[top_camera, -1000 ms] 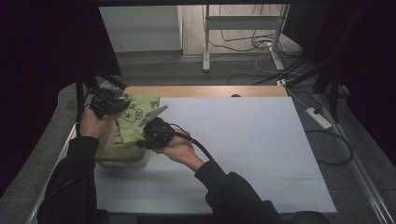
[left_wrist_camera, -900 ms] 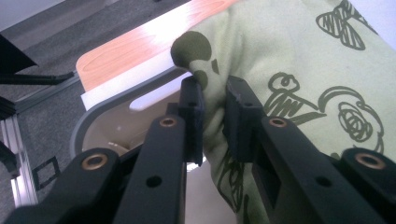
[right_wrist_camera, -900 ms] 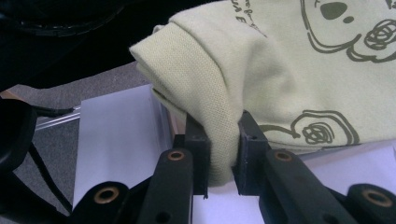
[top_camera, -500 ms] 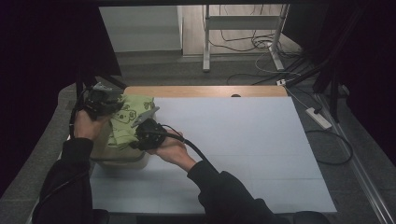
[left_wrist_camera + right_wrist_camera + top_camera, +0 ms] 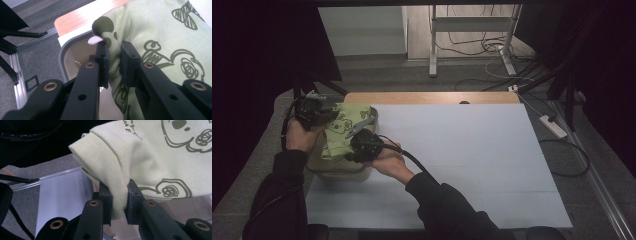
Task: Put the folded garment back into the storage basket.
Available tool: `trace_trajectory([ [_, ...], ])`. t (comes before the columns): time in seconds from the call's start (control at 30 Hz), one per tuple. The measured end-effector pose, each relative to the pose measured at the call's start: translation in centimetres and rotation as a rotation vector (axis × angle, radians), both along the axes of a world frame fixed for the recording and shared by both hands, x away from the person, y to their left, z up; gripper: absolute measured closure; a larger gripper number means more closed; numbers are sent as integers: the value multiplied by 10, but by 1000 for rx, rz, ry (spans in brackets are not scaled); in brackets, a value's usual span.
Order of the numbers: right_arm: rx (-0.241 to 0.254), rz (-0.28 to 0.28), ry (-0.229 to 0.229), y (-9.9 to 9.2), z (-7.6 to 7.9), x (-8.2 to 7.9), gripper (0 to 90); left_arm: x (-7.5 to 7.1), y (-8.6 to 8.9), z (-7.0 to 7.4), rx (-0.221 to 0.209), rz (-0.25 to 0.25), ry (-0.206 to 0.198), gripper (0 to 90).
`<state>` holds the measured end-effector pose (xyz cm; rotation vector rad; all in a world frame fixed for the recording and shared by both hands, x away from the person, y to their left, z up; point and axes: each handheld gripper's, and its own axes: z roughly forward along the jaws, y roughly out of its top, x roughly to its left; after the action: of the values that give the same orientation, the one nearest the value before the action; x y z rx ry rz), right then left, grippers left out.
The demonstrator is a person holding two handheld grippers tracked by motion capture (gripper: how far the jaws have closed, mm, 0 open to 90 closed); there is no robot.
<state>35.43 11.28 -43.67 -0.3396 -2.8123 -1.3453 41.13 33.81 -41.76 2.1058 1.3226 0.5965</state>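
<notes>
The folded green garment (image 5: 343,131), a soft knit printed with dark cartoon outlines, hangs over the beige bin (image 5: 337,169) at the left edge of the white table (image 5: 472,165), spanned between the two grippers. Judged from its drape and bunched folds, it is light, limp and not fragile; it offers no stiffness, so any unsupported part will sag, and a single-layer hold could let the fold fall open. The knit surface looks grippy rather than slippery. Best hold, in my judgement: on the thick folded edges, through all layers, one gripper at each end, as is the case now. The left gripper (image 5: 114,58) has its jaws pressed onto a bunched fold of the cloth near one end, the fabric filling the narrow gap between the pads, with the bin's rim and interior visible just beside and below. The right gripper (image 5: 119,195) pinches a rolled, several-layer edge at the other end; the roll bulges above the pads and the cloth spreads away to the right. In the high view the garment sits above the bin's opening, partly within its outline; whether its underside touches the bin I cannot tell.
</notes>
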Motion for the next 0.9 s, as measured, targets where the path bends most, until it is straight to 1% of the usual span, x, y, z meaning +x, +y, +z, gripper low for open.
trace_trajectory([
  [0.3,-9,-4,3,5,-7,1,779,1,5,-8,-3,12,11,777],
  [0.9,-30,-22,27,13,-24,4,777,7,9,-27,-10,26,43,775],
])
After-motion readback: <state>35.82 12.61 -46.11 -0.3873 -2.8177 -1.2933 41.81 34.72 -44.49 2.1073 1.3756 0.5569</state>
